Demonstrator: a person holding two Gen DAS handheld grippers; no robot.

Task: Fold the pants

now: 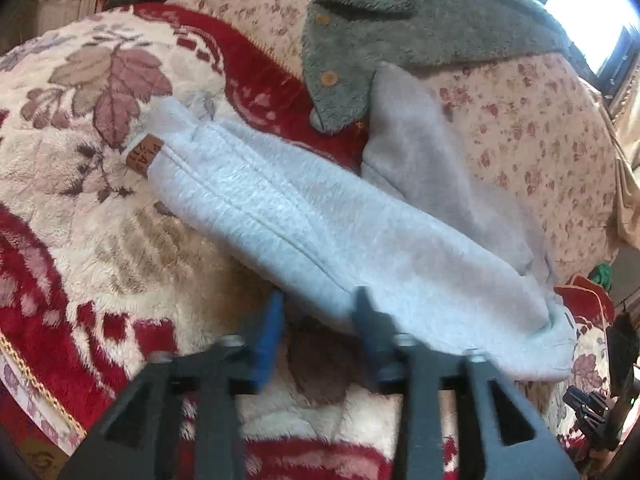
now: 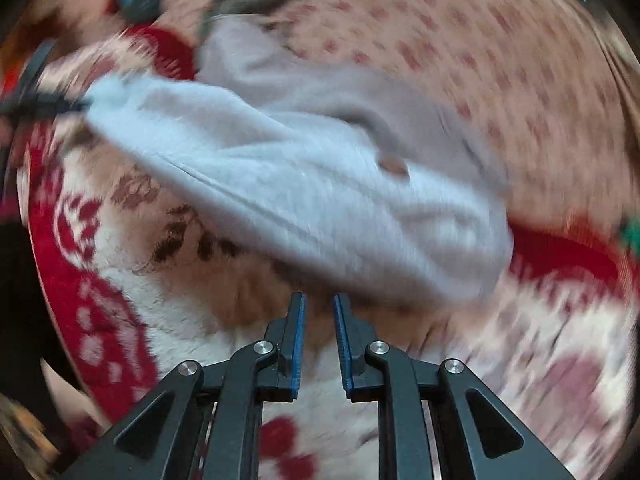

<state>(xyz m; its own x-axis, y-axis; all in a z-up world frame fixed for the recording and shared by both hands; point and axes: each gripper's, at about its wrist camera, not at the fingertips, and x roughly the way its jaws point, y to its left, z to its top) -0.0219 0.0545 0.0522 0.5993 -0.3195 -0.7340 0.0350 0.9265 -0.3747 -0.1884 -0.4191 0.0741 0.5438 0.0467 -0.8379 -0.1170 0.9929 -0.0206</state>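
Light grey fleece pants point(image 1: 320, 220) lie on a red and cream floral blanket point(image 1: 80, 200), one leg doubled over, with a brown label point(image 1: 144, 154) near their left end. My left gripper point(image 1: 318, 300) is open, its blue-padded fingers at the pants' near edge with nothing between them. In the blurred right wrist view the pants point(image 2: 320, 184) stretch across the middle. My right gripper point(image 2: 319, 300) is open with a narrow gap, just short of the pants' near edge and empty.
A grey-green fuzzy jacket point(image 1: 400, 32) with wooden buttons lies behind the pants, overlapping one leg. A pink floral sheet point(image 1: 540, 140) covers the right side. A window point(image 1: 592, 12) is at top right. The right gripper shows at the left view's right edge point(image 1: 592, 412).
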